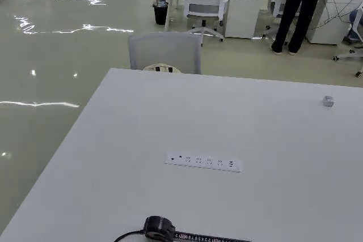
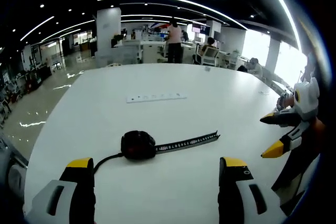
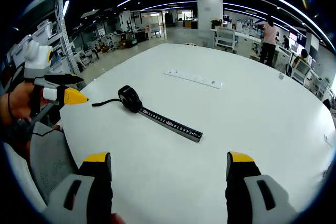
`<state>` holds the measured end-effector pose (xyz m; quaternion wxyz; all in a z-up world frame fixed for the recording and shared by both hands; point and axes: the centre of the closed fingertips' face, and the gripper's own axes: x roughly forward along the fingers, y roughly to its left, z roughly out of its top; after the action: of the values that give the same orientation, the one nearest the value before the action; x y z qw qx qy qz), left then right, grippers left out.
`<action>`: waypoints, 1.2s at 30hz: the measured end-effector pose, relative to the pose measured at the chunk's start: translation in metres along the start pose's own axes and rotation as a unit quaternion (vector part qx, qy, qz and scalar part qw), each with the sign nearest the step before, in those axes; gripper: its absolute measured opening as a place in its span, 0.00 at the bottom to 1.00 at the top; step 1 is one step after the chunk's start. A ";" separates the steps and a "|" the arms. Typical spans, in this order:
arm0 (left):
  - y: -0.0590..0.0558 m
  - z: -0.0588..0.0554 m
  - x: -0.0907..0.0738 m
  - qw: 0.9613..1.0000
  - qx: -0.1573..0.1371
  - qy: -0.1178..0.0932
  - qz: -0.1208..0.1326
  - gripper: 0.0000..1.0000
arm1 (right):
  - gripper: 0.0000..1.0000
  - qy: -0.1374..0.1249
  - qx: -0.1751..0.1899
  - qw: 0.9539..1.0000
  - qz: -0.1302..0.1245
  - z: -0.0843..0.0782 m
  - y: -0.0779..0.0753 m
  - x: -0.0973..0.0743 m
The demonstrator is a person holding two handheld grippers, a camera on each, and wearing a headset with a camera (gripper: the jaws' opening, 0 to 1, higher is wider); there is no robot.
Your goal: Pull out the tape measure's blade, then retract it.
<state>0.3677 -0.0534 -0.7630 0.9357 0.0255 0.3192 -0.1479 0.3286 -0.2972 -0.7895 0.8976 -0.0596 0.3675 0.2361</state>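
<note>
Left gripper view, left gripper (image 2: 156,165) jaws wide apart and empty, tape measure (image 2: 138,144) ahead in line with the gap, blade (image 2: 187,141) extended toward right gripper (image 3: 169,157), also wide, empty.

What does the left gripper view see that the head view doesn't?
Left gripper view: the left tool, jaws open, and the right tool, also open, off to the side. Head view: a clear sight of a grey chair beyond the table and a black bin. Both: the tape measure with its blade pulled out, the power strip, the table itself.
</note>
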 end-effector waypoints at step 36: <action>0.024 0.003 0.066 0.998 -0.055 0.027 0.024 0.85 | 0.85 0.046 -0.039 0.998 0.030 -0.004 -0.028 0.061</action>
<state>0.4264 -0.0485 -0.8017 0.9302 -0.0142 0.3510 -0.1067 0.3766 -0.2997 -0.8365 0.8695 -0.0939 0.4003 0.2739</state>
